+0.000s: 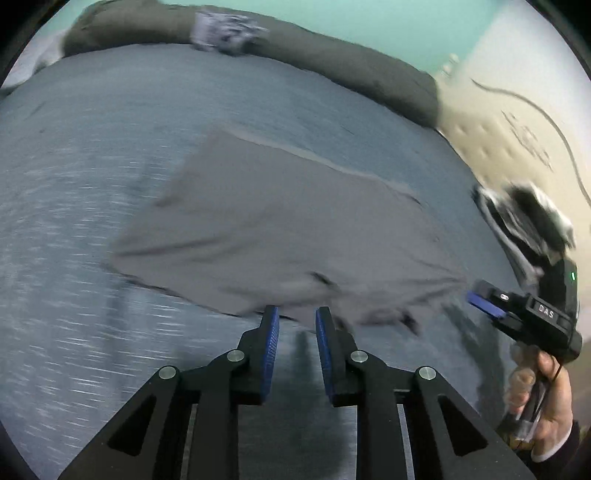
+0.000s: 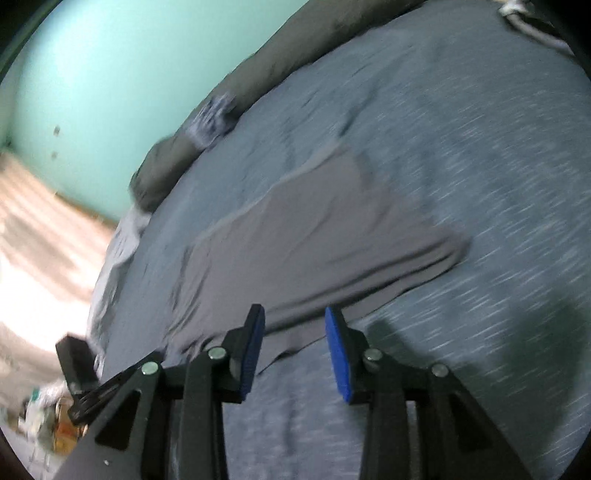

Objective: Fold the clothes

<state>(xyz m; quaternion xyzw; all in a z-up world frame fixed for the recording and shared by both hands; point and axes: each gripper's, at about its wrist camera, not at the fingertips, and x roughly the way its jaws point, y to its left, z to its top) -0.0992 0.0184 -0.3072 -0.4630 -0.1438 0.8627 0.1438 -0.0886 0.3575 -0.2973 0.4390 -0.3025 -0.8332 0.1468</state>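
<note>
A grey garment (image 1: 280,229) lies spread flat on the blue-grey bed cover (image 1: 92,184); it also shows in the right wrist view (image 2: 314,236). My left gripper (image 1: 297,314) is open and empty, its blue pads just short of the garment's near edge. My right gripper (image 2: 295,317) is open and empty, hovering over the garment's near edge. In the left wrist view the right gripper (image 1: 484,295) sits at the garment's right corner, held by a hand. Both views are blurred by motion.
A dark long pillow (image 1: 295,48) with a patterned cloth (image 1: 225,31) on it runs along the bed's far side. A black and white garment pile (image 1: 524,229) lies at the bed's right edge. The floor (image 2: 40,251) lies beyond the bed.
</note>
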